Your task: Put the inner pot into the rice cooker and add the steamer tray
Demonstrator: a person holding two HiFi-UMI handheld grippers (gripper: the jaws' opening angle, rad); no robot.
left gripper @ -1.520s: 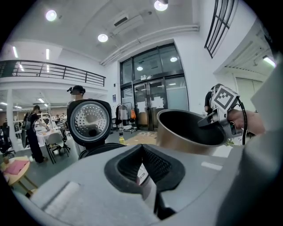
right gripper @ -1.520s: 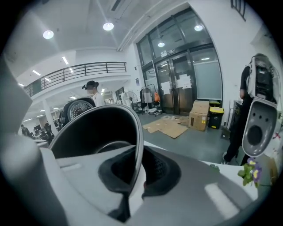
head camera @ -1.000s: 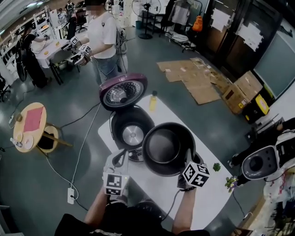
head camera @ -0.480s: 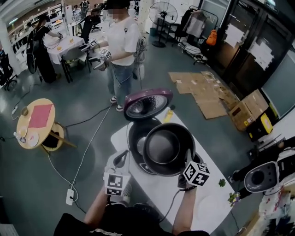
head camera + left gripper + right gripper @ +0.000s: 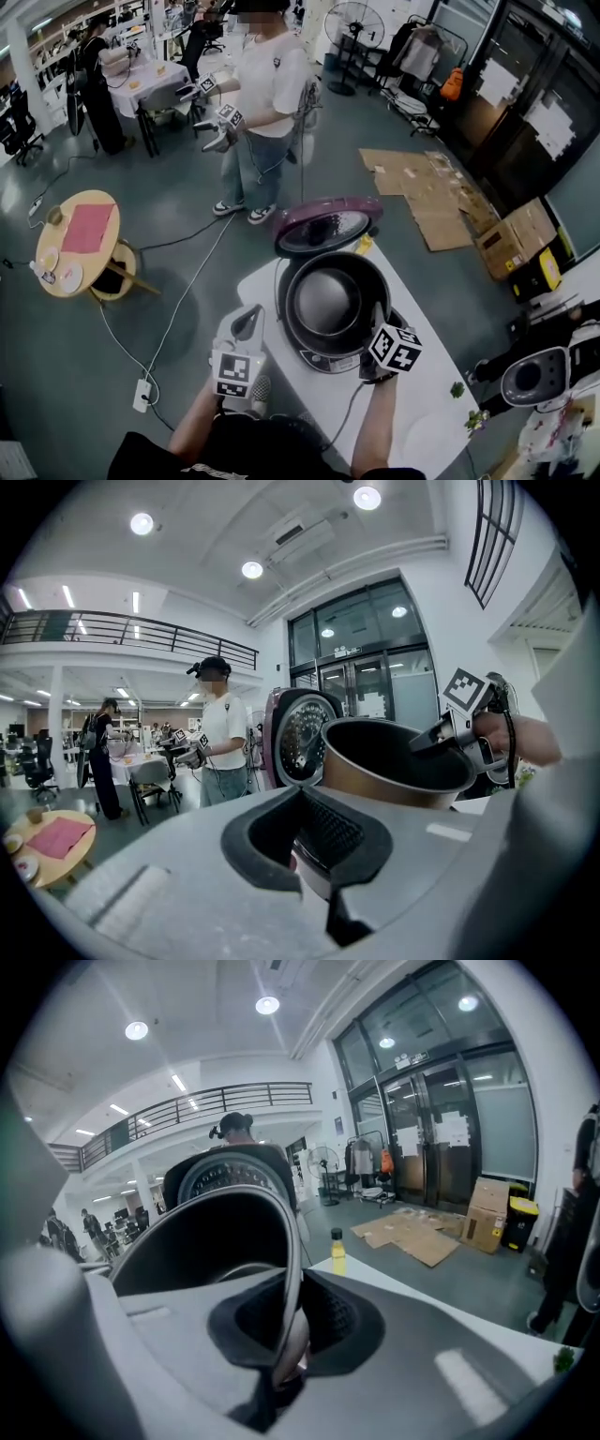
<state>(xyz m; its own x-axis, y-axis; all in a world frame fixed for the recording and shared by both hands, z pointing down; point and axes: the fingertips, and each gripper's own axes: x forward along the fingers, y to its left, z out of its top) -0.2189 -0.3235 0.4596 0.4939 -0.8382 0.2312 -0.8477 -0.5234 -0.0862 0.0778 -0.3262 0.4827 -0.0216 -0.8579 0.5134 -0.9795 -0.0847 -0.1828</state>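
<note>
The dark inner pot (image 5: 323, 300) hangs over the opening of the rice cooker (image 5: 323, 361), whose purple lid (image 5: 328, 227) stands open behind it. My right gripper (image 5: 375, 323) is shut on the pot's near right rim; in the right gripper view the thin rim (image 5: 281, 1269) runs down between the pads. How deep the pot sits I cannot tell. My left gripper (image 5: 251, 317) is shut with nothing in it, just left of the cooker. From the left gripper view the pot (image 5: 394, 761) shows in front of the lid (image 5: 300, 738), with the right gripper (image 5: 450, 733) on its rim.
A yellow bottle (image 5: 364, 244) stands on the white table (image 5: 267, 286) beside the lid. A person (image 5: 267, 103) holding grippers stands beyond the table. A round wooden table (image 5: 80, 244), floor cables, cardboard sheets (image 5: 431, 197) and a white robot (image 5: 534, 375) surround it.
The right gripper has carried the pot from the near right of the cooker to over its opening. The left gripper moved along beside it, still shut.
</note>
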